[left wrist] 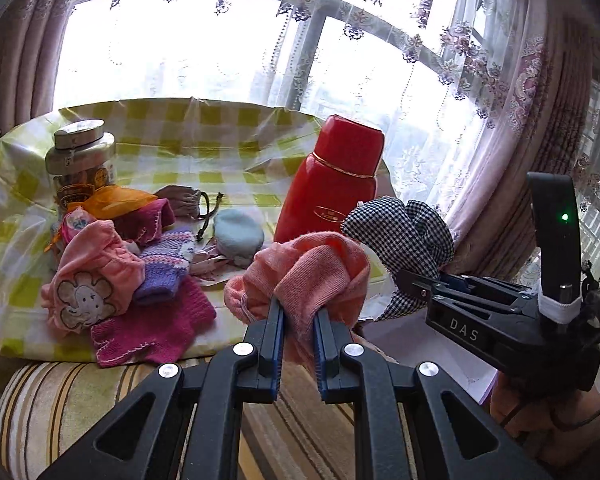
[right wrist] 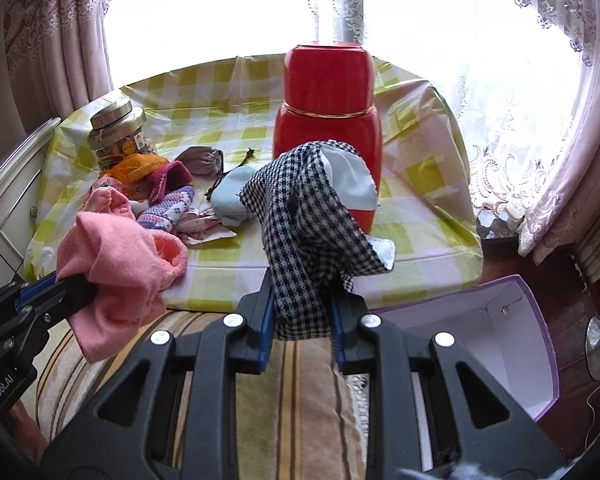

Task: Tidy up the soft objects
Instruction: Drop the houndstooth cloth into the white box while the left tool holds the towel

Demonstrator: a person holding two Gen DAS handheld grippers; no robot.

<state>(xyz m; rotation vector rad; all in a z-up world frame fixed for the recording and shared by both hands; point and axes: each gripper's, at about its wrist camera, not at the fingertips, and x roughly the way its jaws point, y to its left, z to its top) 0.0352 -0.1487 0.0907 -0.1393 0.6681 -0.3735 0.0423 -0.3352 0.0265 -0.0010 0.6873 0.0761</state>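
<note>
My left gripper (left wrist: 299, 312) is shut on a salmon-pink knit cloth (left wrist: 308, 276), which hangs over the table's front edge; the right wrist view shows the same pink cloth (right wrist: 116, 264) at lower left. My right gripper (right wrist: 302, 300) is shut on a black-and-white checked cloth (right wrist: 304, 216) with a white lining; the left wrist view has that checked cloth (left wrist: 404, 236) at the right. A heap of soft things lies on the table's left: a pink elephant-print garment (left wrist: 88, 280), a magenta knit (left wrist: 152, 332), a purple striped knit (left wrist: 164, 268) and a light-blue hat (left wrist: 236, 232).
A red thermos (left wrist: 336, 184) stands mid-table on the yellow-checked tablecloth (left wrist: 204, 152), with a metal-lidded jar (left wrist: 80, 160) at the back left. An open white box with purple edges (right wrist: 496, 336) sits on the floor at the right. A striped cushion (right wrist: 292, 400) lies below the grippers. Curtains hang behind.
</note>
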